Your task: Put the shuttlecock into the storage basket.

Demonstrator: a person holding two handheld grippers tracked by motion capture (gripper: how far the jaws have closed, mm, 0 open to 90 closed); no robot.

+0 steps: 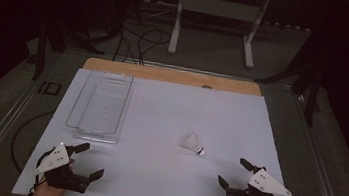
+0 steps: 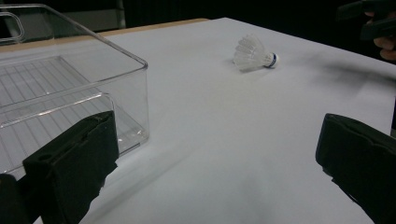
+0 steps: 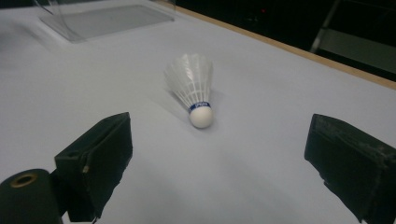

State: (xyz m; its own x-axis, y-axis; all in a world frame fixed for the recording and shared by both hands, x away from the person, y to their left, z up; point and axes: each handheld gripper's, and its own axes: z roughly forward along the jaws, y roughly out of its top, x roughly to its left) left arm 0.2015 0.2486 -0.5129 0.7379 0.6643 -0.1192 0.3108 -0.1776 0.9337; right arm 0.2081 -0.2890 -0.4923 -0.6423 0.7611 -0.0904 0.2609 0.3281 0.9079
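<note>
Status at inspection: work not yet begun on the object. The white feathered shuttlecock with a rounded white cork tip and a blue band (image 1: 193,143) lies on its side on the white table surface (image 1: 153,176), right of centre, cork end toward the near right. Nothing touches it.

The right gripper (image 1: 238,172) rests near the front right edge of the table, jaws spread wide and empty. Its own view looks straight at the shuttlecock (image 3: 193,88), which lies ahead of and between the 2 black pads (image 3: 95,163), still apart from both.

The left gripper (image 1: 87,160) sits near the front left edge, jaws likewise released and holding nothing. It is just short of the clear rectangular plastic bin with a ribbed floor (image 1: 100,104), which stands empty on the left half of the table; the bin's near corner (image 2: 140,65) shows close by its left pad.

Judgement: the likely job is placing the shuttlecock in the bin. Done: 0 steps. Remaining: approach, grasp, carry across, release. The right gripper is the better placed to start
</note>
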